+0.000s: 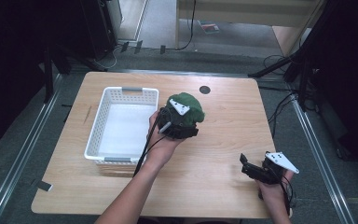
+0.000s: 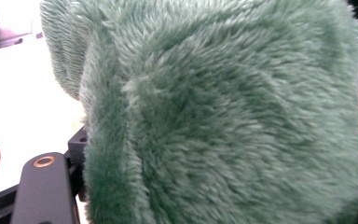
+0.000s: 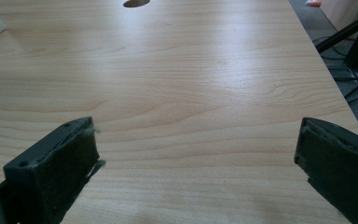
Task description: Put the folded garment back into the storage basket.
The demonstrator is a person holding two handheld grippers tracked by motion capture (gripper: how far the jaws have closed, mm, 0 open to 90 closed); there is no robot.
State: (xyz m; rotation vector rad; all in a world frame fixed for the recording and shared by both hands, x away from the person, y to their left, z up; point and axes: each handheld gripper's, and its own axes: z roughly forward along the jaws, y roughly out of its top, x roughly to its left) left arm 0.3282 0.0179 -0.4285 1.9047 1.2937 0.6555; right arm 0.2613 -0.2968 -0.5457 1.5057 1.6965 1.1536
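A green fuzzy plush toy (image 1: 189, 105) is held above the middle of the wooden table (image 1: 223, 135), just right of the white basket (image 1: 103, 111). My left gripper (image 1: 182, 122) is shut on the plush. Up close in the left gripper view, the green fur (image 2: 223, 116) covers most of the jaws, and only the left jaw's base shows at the bottom left. Near the table's front right corner my right gripper (image 1: 246, 164) rests low and open. Nothing lies between its two black jaws in the right gripper view (image 3: 193, 163), just bare wood.
The white perforated basket has a grey handle (image 1: 131, 88) at its far end and looks empty inside. A dark round hole (image 1: 204, 89) marks the table's far side. Stands and cables (image 1: 284, 100) sit on the floor to the right.
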